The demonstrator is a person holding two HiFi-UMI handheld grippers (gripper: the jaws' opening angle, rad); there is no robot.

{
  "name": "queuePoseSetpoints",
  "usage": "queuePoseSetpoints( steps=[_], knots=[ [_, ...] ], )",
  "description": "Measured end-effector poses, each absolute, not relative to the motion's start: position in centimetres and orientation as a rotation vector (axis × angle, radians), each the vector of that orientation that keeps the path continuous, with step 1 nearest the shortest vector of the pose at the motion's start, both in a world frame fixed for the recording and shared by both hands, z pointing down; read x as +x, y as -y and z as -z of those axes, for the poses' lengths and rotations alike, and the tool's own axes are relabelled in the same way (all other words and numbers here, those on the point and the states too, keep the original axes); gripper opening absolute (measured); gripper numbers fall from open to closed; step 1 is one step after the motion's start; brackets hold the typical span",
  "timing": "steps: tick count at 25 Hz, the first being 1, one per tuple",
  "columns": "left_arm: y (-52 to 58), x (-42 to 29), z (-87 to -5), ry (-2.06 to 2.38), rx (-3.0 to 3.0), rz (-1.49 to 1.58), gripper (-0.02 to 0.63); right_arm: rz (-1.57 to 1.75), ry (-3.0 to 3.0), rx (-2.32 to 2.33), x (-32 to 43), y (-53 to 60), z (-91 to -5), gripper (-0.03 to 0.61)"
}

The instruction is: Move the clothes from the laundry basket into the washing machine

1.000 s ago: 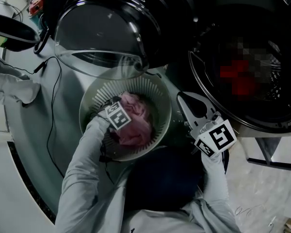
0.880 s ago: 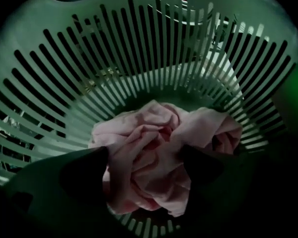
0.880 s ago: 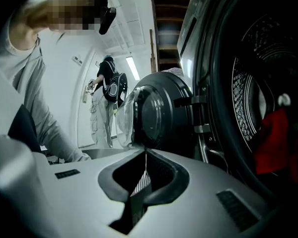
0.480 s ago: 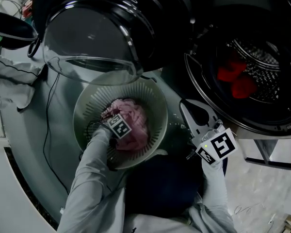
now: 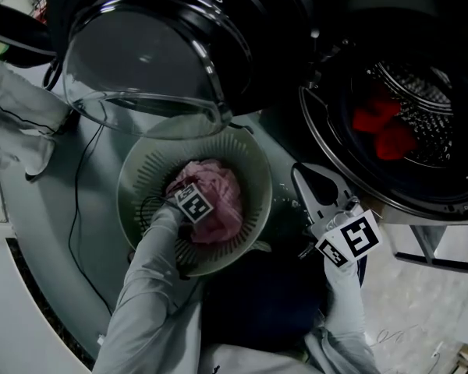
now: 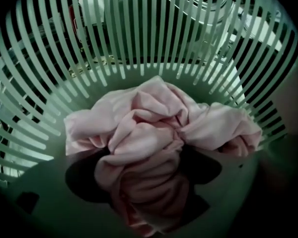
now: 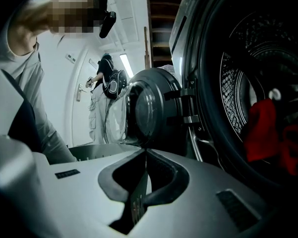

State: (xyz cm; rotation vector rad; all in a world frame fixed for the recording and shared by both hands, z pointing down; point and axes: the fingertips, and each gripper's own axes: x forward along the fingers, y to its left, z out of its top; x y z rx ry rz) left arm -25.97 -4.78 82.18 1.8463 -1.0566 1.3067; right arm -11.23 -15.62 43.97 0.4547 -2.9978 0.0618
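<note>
One pink garment [image 6: 154,133] is left in the laundry basket [image 6: 54,217], with my left gripper [image 6: 144,176] spread wide astride it, not yet pinching. Red clothes [image 5: 384,127] already lie inside the washing machine [image 5: 425,92]. My right gripper [image 7: 144,155] is closed and empty beside its mouth.

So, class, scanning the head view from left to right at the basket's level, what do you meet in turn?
laundry basket (its left wall) → pink garment → right gripper → red clothes in the drum
</note>
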Motion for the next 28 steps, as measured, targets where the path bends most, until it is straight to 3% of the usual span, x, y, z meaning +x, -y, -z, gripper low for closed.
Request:
queuePoseSetpoints(
  steps=[2,6,9,16,28],
  knots=[
    [4.8,-25.8,-82.0,1.054,1.842,-1.319,0.447,-0.069,2.998,0.466,-11.1,15.7,-44.0,0.018],
    [4.8,-25.1,-81.6,1.037,1.836,-1.355,0.259,-0.074,3.000,0.478,-11.0,15.6,-43.9,0.018],
    [5.0,-24.8,-81.3,1.057,1.821,-1.327,0.190,-0.073,3.003,0.489,-10.7,15.5,-43.7,0.018],
    [5.4,-25.3,-79.7,1.116,1.817,-1.288,0.144,-0.063,3.003,0.529,-9.5,15.8,-42.9,0.018],
    [6.2,-27.0,-72.0,1.250,1.854,-1.288,0.140,-0.046,3.056,0.560,-7.8,15.5,-40.0,0.018]
  ],
)
